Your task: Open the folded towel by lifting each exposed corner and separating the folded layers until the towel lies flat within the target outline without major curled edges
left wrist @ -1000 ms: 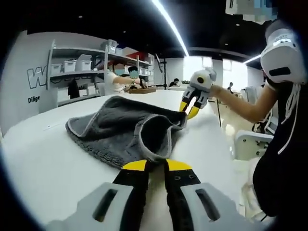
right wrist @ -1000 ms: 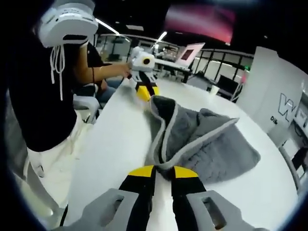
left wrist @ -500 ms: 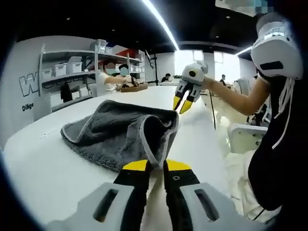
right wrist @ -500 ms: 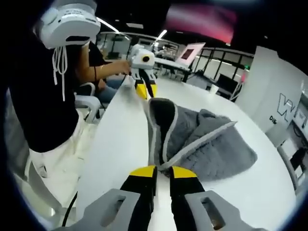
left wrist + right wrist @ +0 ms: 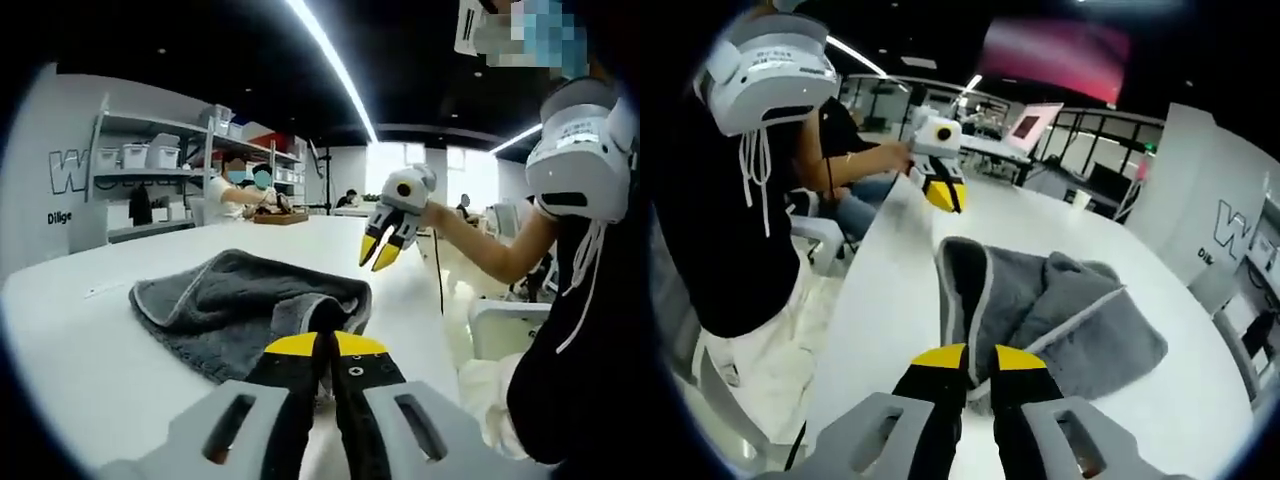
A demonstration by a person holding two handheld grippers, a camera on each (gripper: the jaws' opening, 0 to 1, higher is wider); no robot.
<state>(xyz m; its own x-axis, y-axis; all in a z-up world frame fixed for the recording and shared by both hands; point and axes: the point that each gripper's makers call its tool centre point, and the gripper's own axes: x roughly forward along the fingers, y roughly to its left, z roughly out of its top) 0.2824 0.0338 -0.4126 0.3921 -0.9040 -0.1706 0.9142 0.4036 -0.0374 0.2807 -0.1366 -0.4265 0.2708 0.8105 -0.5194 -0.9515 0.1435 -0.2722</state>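
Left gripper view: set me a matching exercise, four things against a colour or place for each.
Things:
1. towel
2. table
3. right gripper
4. shelf

Colour or place:
a. white
b. in the air, past the towel
c. grey
d. by the wall, holding bins

Pairs: 1-c, 2-a, 3-b, 4-d.

table [image 5: 80,330] – bare white top open left of the towel [image 5: 225,305] | towel bunched mid-table, rumpled folds raised in the path | right edge strip bare – person [image 5: 725,200] standing close alongside it | shelves [image 5: 160,160] well beyond
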